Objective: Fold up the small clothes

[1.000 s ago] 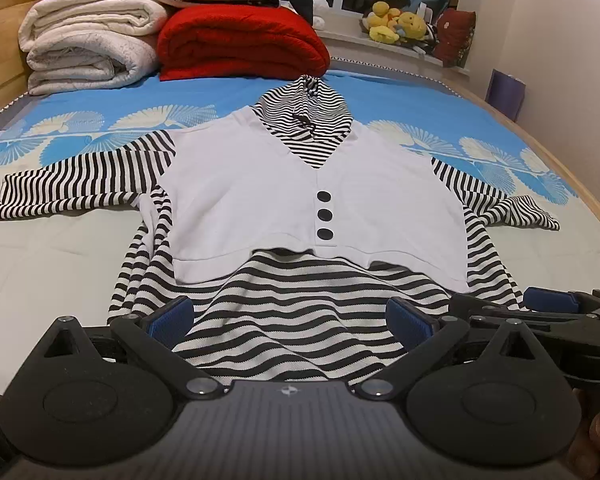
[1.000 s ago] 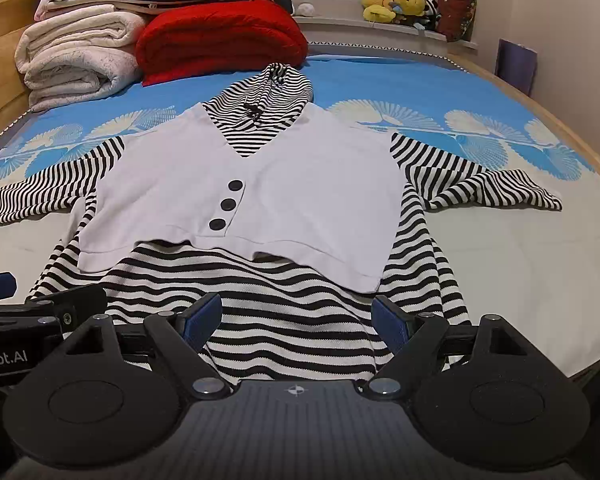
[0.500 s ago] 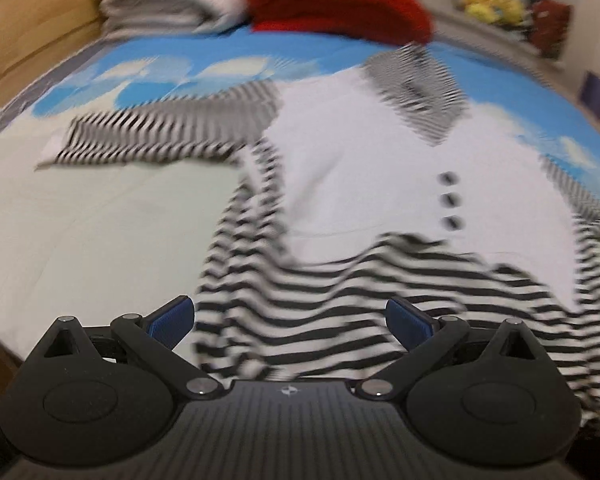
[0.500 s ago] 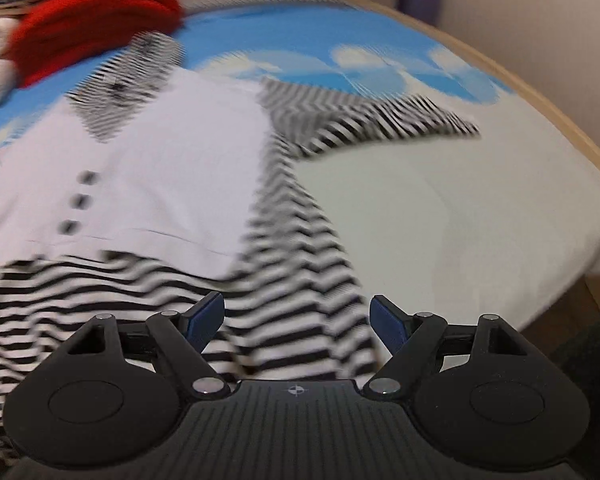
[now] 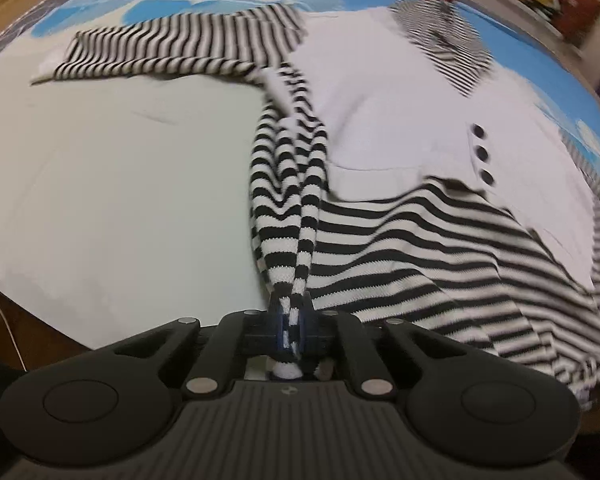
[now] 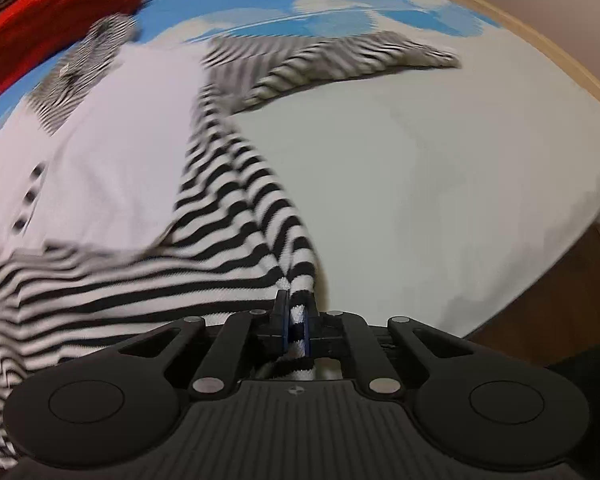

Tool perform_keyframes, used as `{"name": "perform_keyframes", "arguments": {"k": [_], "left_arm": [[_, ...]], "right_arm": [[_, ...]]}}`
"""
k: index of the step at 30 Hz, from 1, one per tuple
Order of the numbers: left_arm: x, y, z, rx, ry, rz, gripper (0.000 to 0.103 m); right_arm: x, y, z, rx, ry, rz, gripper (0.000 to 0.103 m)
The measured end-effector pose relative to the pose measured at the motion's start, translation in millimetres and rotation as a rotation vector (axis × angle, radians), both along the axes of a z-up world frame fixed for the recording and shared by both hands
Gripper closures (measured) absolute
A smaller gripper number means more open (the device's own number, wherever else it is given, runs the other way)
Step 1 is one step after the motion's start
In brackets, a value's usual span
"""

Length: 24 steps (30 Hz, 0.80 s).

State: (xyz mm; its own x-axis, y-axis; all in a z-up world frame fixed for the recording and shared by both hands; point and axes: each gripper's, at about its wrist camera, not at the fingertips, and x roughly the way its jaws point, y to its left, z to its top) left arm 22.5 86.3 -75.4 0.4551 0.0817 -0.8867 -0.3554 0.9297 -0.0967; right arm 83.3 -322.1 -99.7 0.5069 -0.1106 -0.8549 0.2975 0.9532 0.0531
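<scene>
On the bed (image 5: 112, 168), the left gripper (image 5: 291, 320) is closing, pads pinching the top's (image 5: 380, 92) hem corner, fabric stretching toward 12 and 2 o'clock, while the right gripper (image 6: 296, 320) clamps the opposite corner, fabric running toward 10 o'clock.

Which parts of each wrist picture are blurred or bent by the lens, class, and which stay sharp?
Left wrist view: left gripper sharp, striped top smeared towards the right edge, bed bowed. Right wrist view: right gripper crisp, red blanket and far sleeve motion-blurred, bed edge curved.
</scene>
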Motion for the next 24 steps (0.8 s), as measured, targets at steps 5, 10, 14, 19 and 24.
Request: {"name": "perform_keyframes", "arguments": {"k": [5, 10, 14, 19, 24], "left_arm": [[0.4, 3.4, -1.1, 0.116, 0.052, 0.046, 0.092], [1.5, -20.1, 29.5, 0.23, -0.079, -0.001, 0.076], [6.2, -44.8, 35.4, 0.153, -0.17, -0.151, 0.062], [20.0, -45.1, -1.5, 0.038, 0.056, -0.144, 0.057], [27.1, -31.2, 60.3, 0.042, -0.174, -0.076, 0.054]], "right_arm": [[1.5, 1.5, -5.7, 0.053, 0.048, 0.075, 0.096], [-13.3, 7.7, 14.8, -0.039, -0.004, 0.087, 0.075], [-16.6, 10.4, 23.7, 0.011, -0.038, 0.156, 0.067], [-22.0, 16.1, 13.9, -0.036, 0.067, 0.17, 0.056], [-28.0, 13.6, 69.1, -0.022, -0.177, 0.176, 0.056]]}}
